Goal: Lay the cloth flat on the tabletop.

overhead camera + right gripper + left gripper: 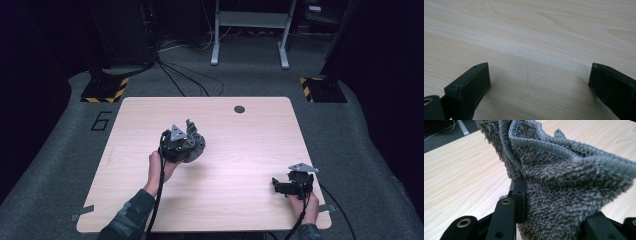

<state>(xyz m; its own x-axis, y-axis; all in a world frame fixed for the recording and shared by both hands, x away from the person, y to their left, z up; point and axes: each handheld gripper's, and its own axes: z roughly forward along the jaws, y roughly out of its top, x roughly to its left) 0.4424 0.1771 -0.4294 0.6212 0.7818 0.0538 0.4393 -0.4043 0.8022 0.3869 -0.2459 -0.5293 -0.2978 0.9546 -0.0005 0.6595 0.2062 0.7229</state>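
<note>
Table (240, 150) bears one grey towel (194, 142) clamped in left claw (184, 146); right claw (278, 184) gapes empty.

A light wooden table (240, 150) is standing on grey carpet (60, 165), with a dark round hole (239, 109) near its far edge. Black cables (182, 75) are trailing across the floor beyond it, past yellow-and-black hazard tape (107, 90) and a grey metal stand (250, 30).

Left hand (159, 167) gripping the left gripper (186, 142) mid-table, jaws clamped together, right hand (306, 207) holding the right gripper (278, 184) near the table's right edge, jaws spread wide
</note>
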